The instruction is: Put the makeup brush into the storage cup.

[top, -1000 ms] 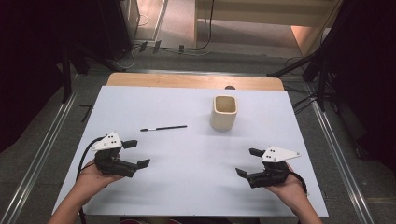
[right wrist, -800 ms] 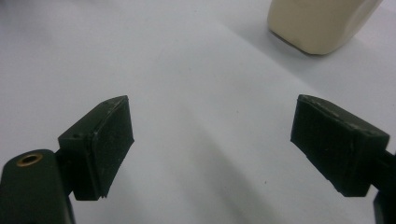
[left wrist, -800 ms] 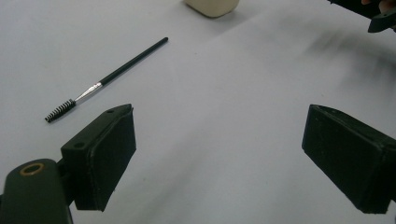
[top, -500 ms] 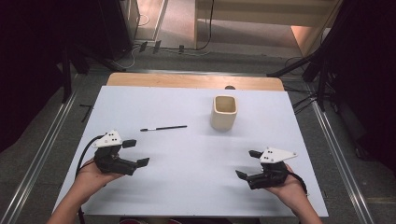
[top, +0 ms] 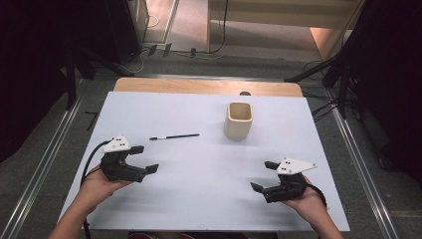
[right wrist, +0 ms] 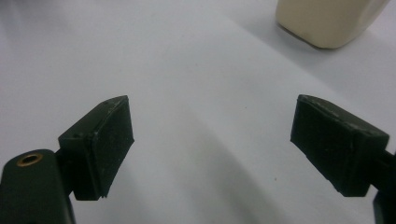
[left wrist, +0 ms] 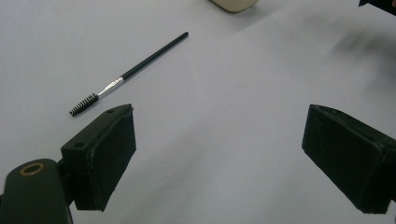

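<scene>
A thin black brush with a spiral bristle tip lies flat on the white table, left of centre. A cream square cup stands upright to its right. My left gripper rests low at the front left, open and empty, with the brush a short way beyond its jaws. My right gripper sits at the front right, open and empty, and the cup is farther off ahead of it.
A wooden strip runs along the table's far edge. Metal rails flank both sides on the floor, with cables and dark stands behind. The cup's base shows at the top of the left gripper view.
The right gripper has drifted slightly toward the front. The left gripper, brush and cup stay where they were.
</scene>
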`<state>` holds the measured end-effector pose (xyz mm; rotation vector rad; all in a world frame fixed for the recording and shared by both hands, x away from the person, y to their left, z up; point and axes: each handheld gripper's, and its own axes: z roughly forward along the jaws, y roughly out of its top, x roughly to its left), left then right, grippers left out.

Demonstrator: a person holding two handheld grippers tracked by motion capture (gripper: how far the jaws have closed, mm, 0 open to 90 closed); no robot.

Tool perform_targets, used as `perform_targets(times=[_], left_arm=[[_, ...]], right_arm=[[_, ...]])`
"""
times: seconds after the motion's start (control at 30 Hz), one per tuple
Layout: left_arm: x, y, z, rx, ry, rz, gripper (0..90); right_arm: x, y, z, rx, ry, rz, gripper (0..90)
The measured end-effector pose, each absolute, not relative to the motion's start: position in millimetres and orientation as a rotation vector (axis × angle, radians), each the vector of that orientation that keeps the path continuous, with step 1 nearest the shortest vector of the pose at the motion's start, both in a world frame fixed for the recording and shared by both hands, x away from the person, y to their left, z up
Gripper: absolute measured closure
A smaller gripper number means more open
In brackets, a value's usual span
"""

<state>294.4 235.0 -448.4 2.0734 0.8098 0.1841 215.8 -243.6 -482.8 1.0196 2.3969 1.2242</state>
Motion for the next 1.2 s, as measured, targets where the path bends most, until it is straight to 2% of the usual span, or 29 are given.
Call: perform_targets(times=[0.5,1.2], left_arm=[[308.5,233.2,-447.9,2.007,0.9,0.256,10.0],[336.8,227.5,-450.2,2.015,0.913,0.299,10.0]], right_arm=[[216.8,-242.9,-483.8,1.029,2.398,1.226,13.8],[216.5,-242.8,-483.9,1.021,2.398,1.23,13.8]])
